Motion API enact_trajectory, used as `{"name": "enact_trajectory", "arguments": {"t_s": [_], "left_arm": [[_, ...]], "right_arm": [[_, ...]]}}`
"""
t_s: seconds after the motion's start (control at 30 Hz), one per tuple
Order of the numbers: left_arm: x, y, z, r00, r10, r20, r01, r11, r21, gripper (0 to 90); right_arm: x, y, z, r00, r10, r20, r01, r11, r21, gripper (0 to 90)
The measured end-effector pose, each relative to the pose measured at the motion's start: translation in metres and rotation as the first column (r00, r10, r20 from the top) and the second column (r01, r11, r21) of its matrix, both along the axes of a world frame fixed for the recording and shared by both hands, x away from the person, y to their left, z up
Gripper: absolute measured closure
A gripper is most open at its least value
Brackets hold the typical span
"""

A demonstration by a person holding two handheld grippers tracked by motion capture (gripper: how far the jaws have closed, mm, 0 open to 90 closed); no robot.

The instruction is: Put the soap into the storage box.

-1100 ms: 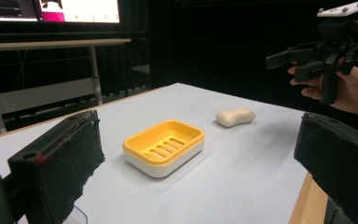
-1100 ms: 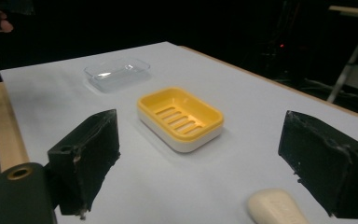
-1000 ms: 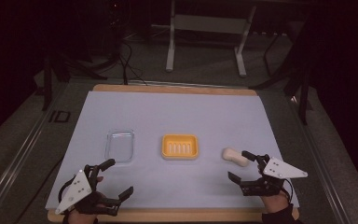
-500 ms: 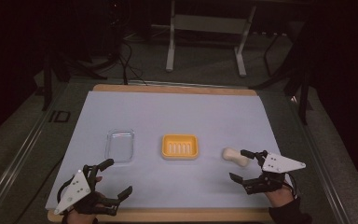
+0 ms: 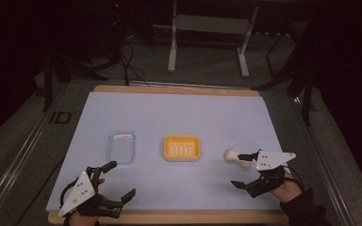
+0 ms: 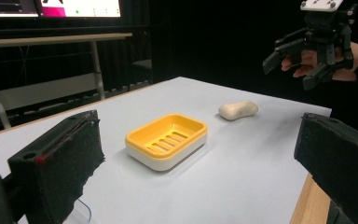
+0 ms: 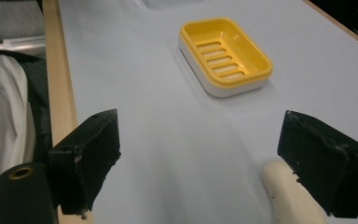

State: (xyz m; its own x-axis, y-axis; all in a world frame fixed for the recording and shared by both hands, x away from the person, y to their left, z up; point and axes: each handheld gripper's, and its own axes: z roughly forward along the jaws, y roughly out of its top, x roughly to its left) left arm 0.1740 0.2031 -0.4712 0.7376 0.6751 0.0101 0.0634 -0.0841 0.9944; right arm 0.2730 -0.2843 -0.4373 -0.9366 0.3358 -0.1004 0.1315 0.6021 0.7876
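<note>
A cream soap bar (image 5: 234, 156) lies on the white table right of a yellow soap dish (image 5: 182, 148). My right gripper (image 5: 238, 170) is open just behind the bar, its far finger over the bar's near end. In the right gripper view the soap bar (image 7: 289, 193) sits low, partly behind the right jaw, and the soap dish (image 7: 223, 51) is ahead of my right gripper (image 7: 200, 149). My left gripper (image 5: 121, 179) hovers open at the front left. My left gripper (image 6: 198, 168) looks toward the soap dish (image 6: 167, 140), the soap bar (image 6: 237, 110) and the right gripper (image 6: 307, 60).
A clear plastic tray (image 5: 121, 146) lies left of the soap dish. The table's wooden front edge (image 5: 169, 217) runs just below both hands. White cloth (image 7: 0, 121) shows beyond that edge. A metal stand (image 5: 207, 28) is on the dark floor behind the table.
My right gripper has crept a little left toward the soap bar, its far finger now over the bar's end. The left gripper, dish and tray have stayed put.
</note>
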Motion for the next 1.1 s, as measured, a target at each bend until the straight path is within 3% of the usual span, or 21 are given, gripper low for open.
{"name": "enact_trajectory", "arguments": {"t_s": [0.1,0.13,0.23,0.37,0.4,0.5,0.73,0.83,0.87,1.0,1.1], "left_arm": [[0.000,0.000,0.000,1.0000,-0.001,-0.001,0.001,1.0000,0.001,1.1],[0.000,0.000,0.000,1.0000,-0.002,-0.001,0.002,1.0000,0.002,1.1],[0.000,-0.001,0.000,1.0000,-0.004,0.001,0.004,1.0000,0.006,1.1],[0.000,-0.002,0.000,1.0000,-0.006,0.001,0.006,0.9999,0.013,1.1],[0.000,-0.002,0.000,1.0000,-0.007,0.002,0.007,0.9998,0.019,1.1],[0.000,-0.003,-0.001,1.0000,-0.007,0.001,0.007,0.9998,0.019,1.1],[-0.001,-0.003,-0.001,1.0000,-0.009,0.000,0.009,0.9996,0.026,1.1],[-0.001,-0.003,-0.001,0.9999,-0.011,0.001,0.011,0.9996,0.027,1.1],[-0.001,-0.003,-0.001,0.9999,-0.011,0.000,0.011,0.9997,0.023,1.1],[-0.001,-0.003,-0.001,0.9999,-0.011,0.002,0.011,0.9996,0.025,1.1],[-0.001,-0.003,-0.001,0.9999,-0.013,0.002,0.013,0.9996,0.027,1.1]], "right_arm": [[0.003,0.004,0.004,0.9985,0.020,-0.052,-0.023,0.998,-0.065,13.1],[0.005,0.005,0.005,0.9956,0.026,-0.090,-0.035,0.994,-0.102,13.3],[0.007,0.010,0.006,0.9909,0.044,-0.128,-0.066,0.981,-0.180,13.5],[0.011,0.015,0.008,0.9852,0.058,-0.161,-0.095,0.968,-0.232,13.5],[0.012,0.018,0.009,0.9824,0.064,-0.176,-0.108,0.960,-0.258,13.5],[0.013,0.020,0.009,0.9781,0.068,-0.197,-0.122,0.953,-0.279,13.4],[0.017,0.029,0.006,0.9652,0.049,-0.257,-0.150,0.907,-0.393,13.7],[0.020,0.034,0.007,0.9584,0.026,-0.284,-0.159,0.877,-0.454,13.7],[0.020,0.034,0.007,0.9584,0.026,-0.284,-0.159,0.877,-0.454,13.7],[0.021,0.039,0.007,0.9510,0.002,-0.309,-0.171,0.837,-0.520,13.3],[0.023,0.041,0.007,0.9431,-0.013,-0.332,-0.182,0.816,-0.549,13.1]]}}
